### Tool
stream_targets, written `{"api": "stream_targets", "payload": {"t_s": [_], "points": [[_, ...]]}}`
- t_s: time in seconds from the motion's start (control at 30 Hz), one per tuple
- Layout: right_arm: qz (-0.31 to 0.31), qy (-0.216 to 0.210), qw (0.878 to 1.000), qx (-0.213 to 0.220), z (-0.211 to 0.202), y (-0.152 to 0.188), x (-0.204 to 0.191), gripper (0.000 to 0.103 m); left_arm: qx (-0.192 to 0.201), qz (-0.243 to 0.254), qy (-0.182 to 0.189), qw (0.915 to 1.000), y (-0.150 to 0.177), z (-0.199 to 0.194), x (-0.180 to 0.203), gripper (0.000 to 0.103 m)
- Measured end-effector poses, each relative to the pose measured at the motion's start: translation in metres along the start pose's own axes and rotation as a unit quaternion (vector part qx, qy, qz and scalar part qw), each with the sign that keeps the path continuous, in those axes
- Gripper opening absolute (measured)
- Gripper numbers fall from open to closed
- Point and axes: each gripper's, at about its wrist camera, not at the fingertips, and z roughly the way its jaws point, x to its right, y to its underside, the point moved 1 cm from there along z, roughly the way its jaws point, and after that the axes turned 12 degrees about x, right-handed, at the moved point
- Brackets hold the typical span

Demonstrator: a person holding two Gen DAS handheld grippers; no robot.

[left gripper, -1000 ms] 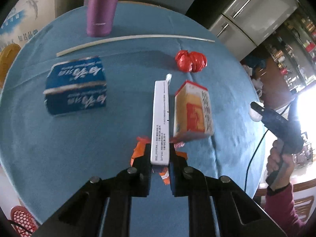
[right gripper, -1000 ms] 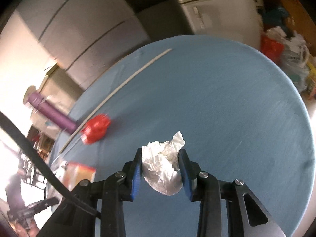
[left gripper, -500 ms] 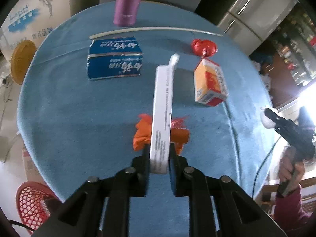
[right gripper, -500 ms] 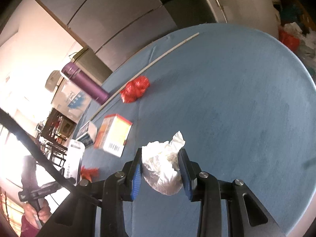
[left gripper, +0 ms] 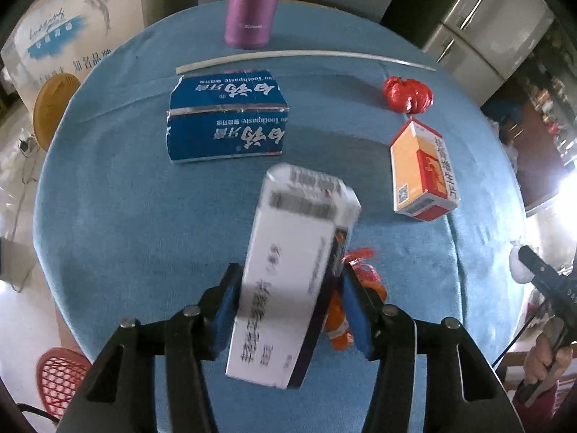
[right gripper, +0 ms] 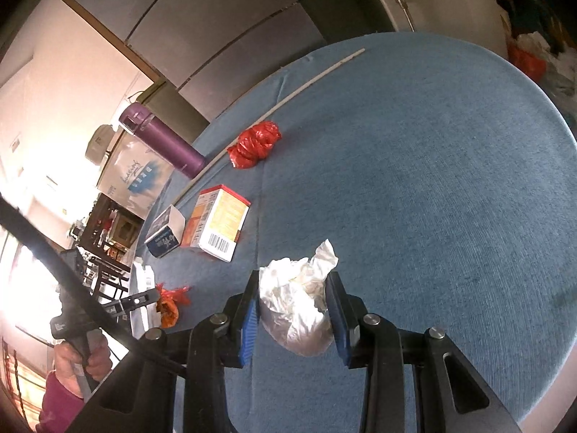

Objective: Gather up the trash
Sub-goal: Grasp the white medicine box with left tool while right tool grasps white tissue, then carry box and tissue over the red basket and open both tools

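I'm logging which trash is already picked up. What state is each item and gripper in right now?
left gripper: jaws open, white box between them, motion-blurred.
white box: tilted, grip unclear.
right gripper: shut on crumpled white wrapper.
blue toothpaste box: flattened, lying on the table.
orange box: lying on its side.
red bag: crumpled, on table.
orange wrapper: crumpled, on table.
purple bottle: upright.

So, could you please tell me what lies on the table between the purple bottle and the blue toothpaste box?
A thin white strip lies across the blue cloth between the purple bottle and the blue toothpaste box, clearest in the left wrist view.
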Motion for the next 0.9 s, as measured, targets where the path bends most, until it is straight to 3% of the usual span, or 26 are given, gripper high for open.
{"api": "stream_targets", "payload": {"t_s": [0.2,0.57,0.73,0.9], "points": [[-0.004,-0.011,1.000,-0.005,0.002,0.006,-0.014,0.037,0.014,0.009,-0.003,0.9999,0.006,-0.007,0.000,0.051],[-0.038,-0.049,0.998,-0.024,0.006,0.025,-0.062,0.037,0.063,-0.007,-0.001,0.9980,0.026,-0.066,-0.007,0.051],[-0.066,-0.071,0.994,-0.045,0.011,0.042,-0.094,0.037,0.083,-0.017,-0.005,0.9964,0.065,-0.098,-0.013,0.051],[-0.109,-0.111,0.985,-0.075,0.017,0.067,-0.141,0.037,0.095,-0.069,-0.032,0.9926,0.121,-0.137,-0.058,0.051]]}}
